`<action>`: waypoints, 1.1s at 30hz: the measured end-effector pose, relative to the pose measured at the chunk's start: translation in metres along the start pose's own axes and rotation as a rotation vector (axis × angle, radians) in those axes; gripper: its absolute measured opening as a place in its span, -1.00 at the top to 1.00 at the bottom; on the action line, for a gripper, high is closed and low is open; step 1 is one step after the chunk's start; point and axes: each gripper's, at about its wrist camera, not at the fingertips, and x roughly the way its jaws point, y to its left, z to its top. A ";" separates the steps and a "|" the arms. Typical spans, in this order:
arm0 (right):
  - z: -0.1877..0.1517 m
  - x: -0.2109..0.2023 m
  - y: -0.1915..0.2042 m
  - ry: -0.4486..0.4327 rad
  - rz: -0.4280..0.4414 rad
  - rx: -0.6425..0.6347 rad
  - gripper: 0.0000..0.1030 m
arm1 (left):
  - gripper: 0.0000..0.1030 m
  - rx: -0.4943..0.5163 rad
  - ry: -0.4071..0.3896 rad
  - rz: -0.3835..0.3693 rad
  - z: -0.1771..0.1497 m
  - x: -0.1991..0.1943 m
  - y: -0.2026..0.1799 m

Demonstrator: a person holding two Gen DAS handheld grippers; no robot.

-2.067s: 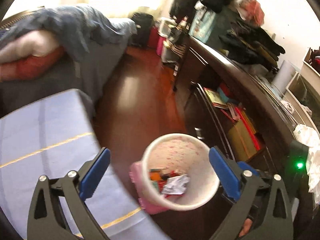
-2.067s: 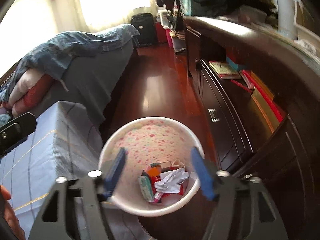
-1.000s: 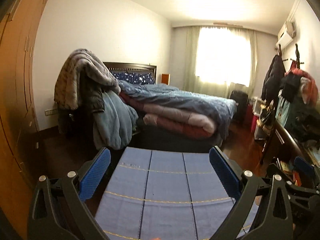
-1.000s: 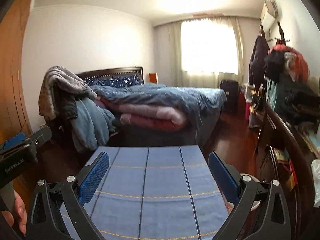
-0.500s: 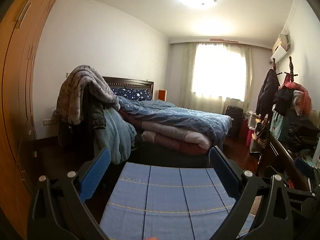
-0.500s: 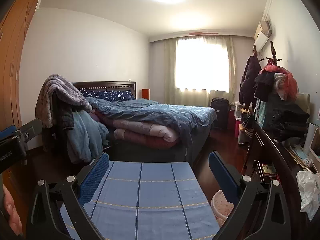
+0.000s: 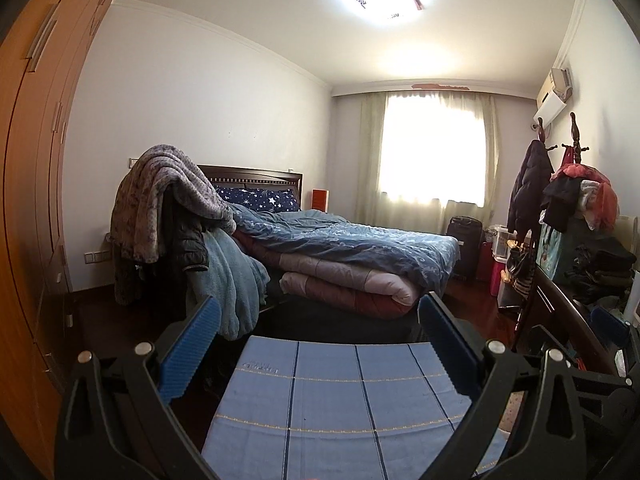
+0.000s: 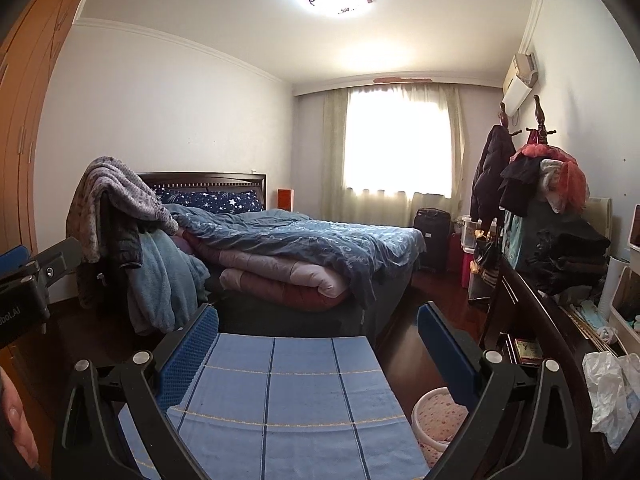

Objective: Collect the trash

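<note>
My left gripper [image 7: 318, 344] is open and empty, held level above a blue checked cloth [image 7: 340, 404]. My right gripper [image 8: 318, 350] is open and empty above the same cloth [image 8: 280, 400]. The white trash bin with pink spots [image 8: 434, 420] stands on the floor right of the cloth, partly hidden behind my right finger; its contents do not show. A crumpled white plastic bag [image 8: 612, 388] lies on the dark sideboard at the far right. The left gripper's body [image 8: 28, 288] shows at the left edge of the right wrist view.
A bed [image 7: 340, 256] piled with quilts and blankets stands ahead. A dark sideboard [image 8: 532, 320] loaded with clothes runs along the right wall. A suitcase [image 8: 432, 236] stands under the window. An orange wardrobe [image 7: 28, 200] lines the left.
Both grippers have tilted up from looking down into the trash bin to looking level across the room. The bin has dropped to the lower right edge. Both stay open.
</note>
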 end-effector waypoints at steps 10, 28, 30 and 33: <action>0.000 -0.002 -0.005 -0.001 -0.008 0.004 -0.93 | -0.93 -0.002 0.005 0.004 -0.002 -0.001 0.000; -0.005 0.001 -0.008 0.020 -0.003 0.003 -0.93 | -0.93 -0.007 0.023 0.003 -0.002 0.004 -0.002; -0.005 0.001 -0.008 0.020 -0.001 0.005 -0.93 | -0.93 -0.004 0.024 0.001 -0.002 0.004 -0.002; -0.005 0.002 -0.008 0.022 0.000 0.006 -0.93 | -0.93 -0.006 0.029 -0.009 -0.002 0.006 -0.001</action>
